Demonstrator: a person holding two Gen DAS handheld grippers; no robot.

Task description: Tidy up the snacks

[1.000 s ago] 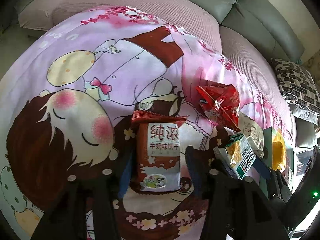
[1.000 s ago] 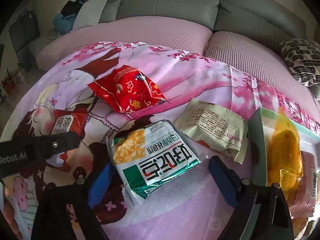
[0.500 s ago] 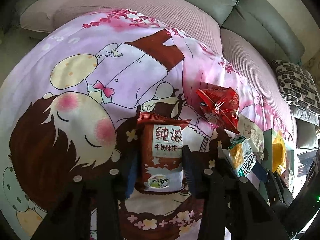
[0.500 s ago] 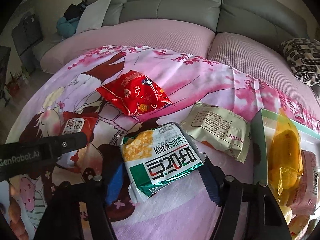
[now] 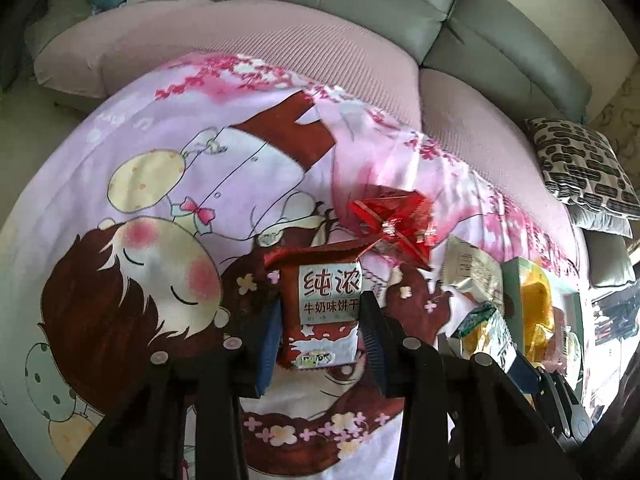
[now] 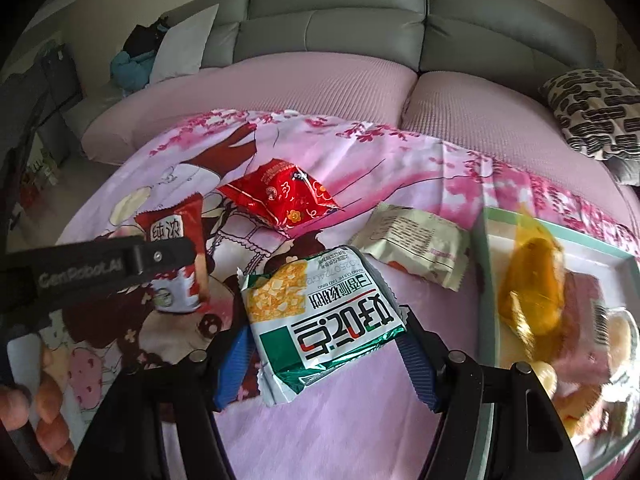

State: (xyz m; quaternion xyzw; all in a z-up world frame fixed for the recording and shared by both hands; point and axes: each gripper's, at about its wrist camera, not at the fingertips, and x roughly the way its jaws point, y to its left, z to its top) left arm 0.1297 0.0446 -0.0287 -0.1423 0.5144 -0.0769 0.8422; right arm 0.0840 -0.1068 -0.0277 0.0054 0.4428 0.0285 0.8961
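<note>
Your left claw (image 5: 320, 330) is clamped on the brown milk biscuit packet (image 5: 320, 312), your right claw (image 6: 322, 354) on the green-and-white cracker packet (image 6: 320, 316). Both look just clear of the printed cloth (image 5: 200, 120), presumably bound for the green-rimmed tray (image 6: 486, 264) at right.

You have a brown-and-white biscuit packet (image 5: 320, 312) standing upright off the blanket, clamped at its sides. Your green-and-white cracker packet (image 6: 320, 316) tilts up, gripped at both edges. A red packet (image 6: 280, 196) lies farther back; a beige packet (image 6: 412, 244) lies right of it, beside the tray (image 6: 490, 264) holding a yellow bag (image 6: 532, 280).
</note>
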